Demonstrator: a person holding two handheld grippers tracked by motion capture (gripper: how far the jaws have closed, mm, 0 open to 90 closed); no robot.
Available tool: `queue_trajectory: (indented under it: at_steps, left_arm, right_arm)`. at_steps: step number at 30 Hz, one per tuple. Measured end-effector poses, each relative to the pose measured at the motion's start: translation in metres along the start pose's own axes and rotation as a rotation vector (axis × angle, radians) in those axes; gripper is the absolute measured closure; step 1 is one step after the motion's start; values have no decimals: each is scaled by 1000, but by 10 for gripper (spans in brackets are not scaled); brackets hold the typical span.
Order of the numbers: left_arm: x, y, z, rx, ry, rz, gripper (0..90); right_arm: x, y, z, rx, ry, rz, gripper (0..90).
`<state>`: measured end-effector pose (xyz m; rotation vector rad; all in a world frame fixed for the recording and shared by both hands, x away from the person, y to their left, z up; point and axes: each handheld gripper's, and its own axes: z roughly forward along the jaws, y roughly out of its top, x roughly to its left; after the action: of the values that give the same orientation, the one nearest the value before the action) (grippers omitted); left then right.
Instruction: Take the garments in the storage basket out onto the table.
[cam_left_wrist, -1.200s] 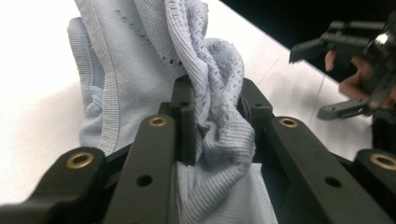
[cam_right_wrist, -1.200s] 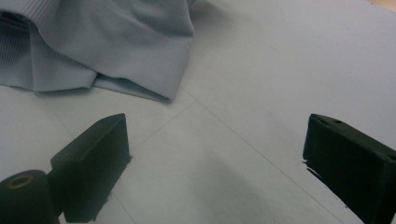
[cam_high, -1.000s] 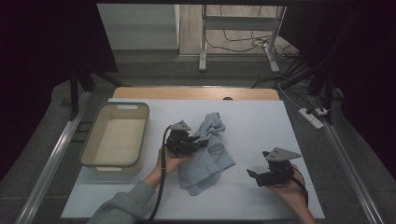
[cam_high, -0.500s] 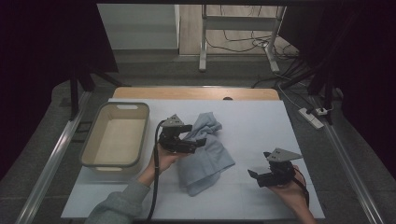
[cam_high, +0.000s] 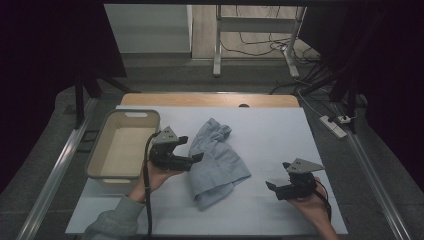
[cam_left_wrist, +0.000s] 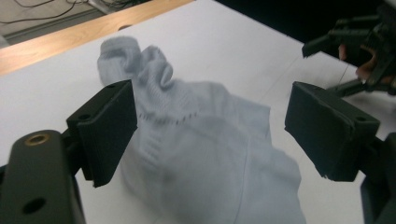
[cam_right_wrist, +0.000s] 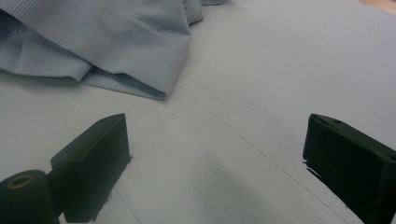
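A light blue garment (cam_high: 218, 156) lies crumpled in the middle of the white table cover (cam_high: 280, 135). My left gripper (cam_high: 196, 158) hovers at its left edge, held in a hand and pointing right. Its jaws have just been opening and stand wide, with nothing pressed between them. In the left gripper view the garment (cam_left_wrist: 201, 149) lies beyond the left gripper (cam_left_wrist: 210, 109). My right gripper (cam_high: 270, 186) rests low at the front right, open and pointing left toward the garment's hem (cam_right_wrist: 135, 79). Between the jaws of my right gripper (cam_right_wrist: 215, 140) there is bare table.
A beige plastic tub (cam_high: 131, 114) stands at the table's left, close beside my left hand. The wooden table edge (cam_high: 210, 100) runs along the back. A power strip (cam_high: 335, 126) lies on the floor at the right. The right gripper (cam_left_wrist: 369, 46) appears far off in the left gripper view.
The left gripper let go of the garment, opened wide, and drew back to the left and upward. The garment stays on the table. The right gripper has kept still.
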<state>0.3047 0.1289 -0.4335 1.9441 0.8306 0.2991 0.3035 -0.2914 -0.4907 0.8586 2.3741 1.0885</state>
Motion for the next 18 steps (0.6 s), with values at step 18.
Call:
queue_trajectory:
  at_steps: [18]
  left_arm:
    - [12,-59,-65,19,103,-45,189]
  right_arm:
    - [2,2,-6,-58,24,-7,68]
